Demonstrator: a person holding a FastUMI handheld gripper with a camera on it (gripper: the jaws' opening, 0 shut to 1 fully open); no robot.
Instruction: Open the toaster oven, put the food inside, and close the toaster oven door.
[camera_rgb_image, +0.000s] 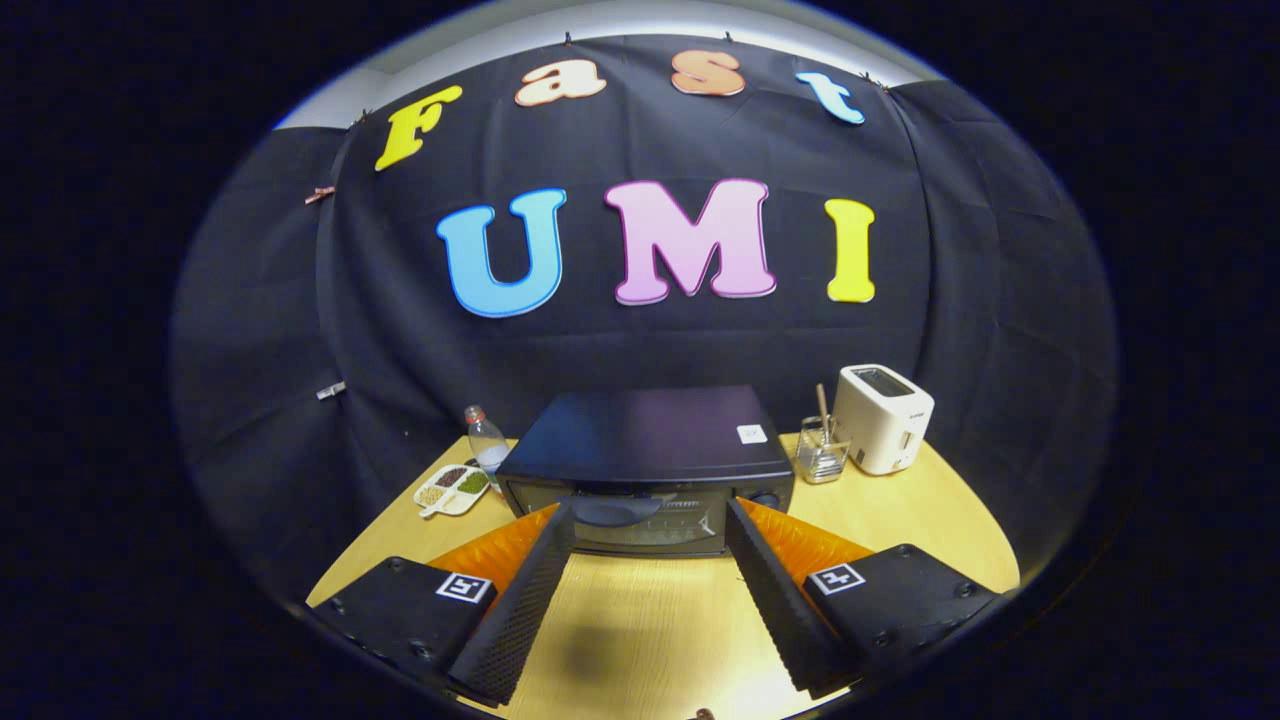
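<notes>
Nearest the camera, the gripper (650, 520) is seen with its two fingers (525, 600) spread wide apart above the pale wooden tabletop (650, 620); nothing is held between them. A soft shadow is cast on the bare wood between the fingers. Just ahead of the fingertips, and centred between them, the black rectangular toaster oven (648, 465) is shown standing on the table, with its glass-fronted door (640, 520) closed and a dark curved handle (612, 510) along the door's upper edge. A small white sticker (751, 433) is visible on the oven's flat top.

To the left of the oven, a white divided dish (452, 490) holding portions of brown, green and pale food is set on the table, and a clear plastic bottle (486, 437) with a red cap stands just behind it. To the right of the oven, a clear glass holder (822, 455) with a wooden stick standing in it is placed beside a white two-slot toaster (882, 418). Beyond all of these, the booth's black cloth wall (640, 350) is hung.
</notes>
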